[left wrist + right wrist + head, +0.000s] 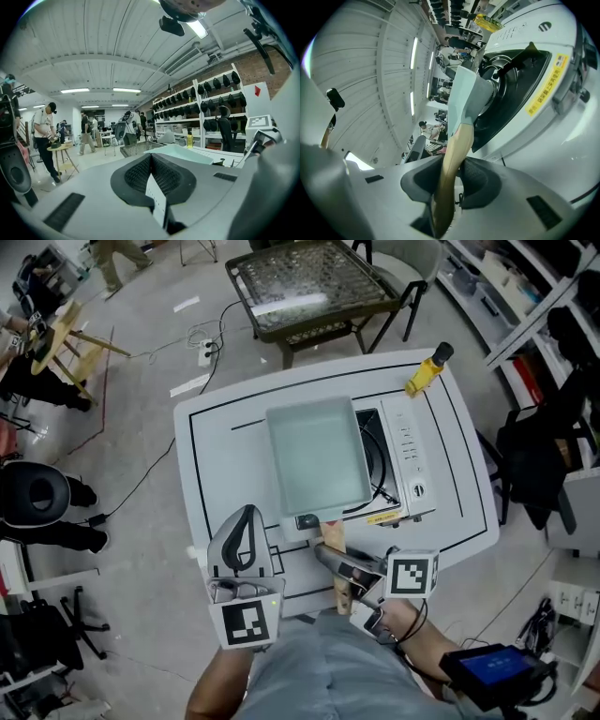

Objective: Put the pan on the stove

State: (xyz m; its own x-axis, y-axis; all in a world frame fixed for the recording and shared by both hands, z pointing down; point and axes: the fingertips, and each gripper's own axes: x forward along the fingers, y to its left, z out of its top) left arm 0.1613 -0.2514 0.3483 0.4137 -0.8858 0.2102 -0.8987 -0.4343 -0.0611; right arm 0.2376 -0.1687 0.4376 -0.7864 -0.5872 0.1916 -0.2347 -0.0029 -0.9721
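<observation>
A pale green rectangular pan lies over the left part of the white stove and covers most of its black burner. Whether it rests on the burner I cannot tell. Its wooden handle points toward me, and my right gripper is shut on it. In the right gripper view the handle runs between the dark pads up to the pan, with the stove beyond. My left gripper stands on the table at the pan's near left, shut and holding nothing; the left gripper view shows its pads together.
The stove sits on a white table with black outline markings. A yellow bottle lies at the far right corner. A wire-topped table stands behind, shelves at the right, people and stools at the left.
</observation>
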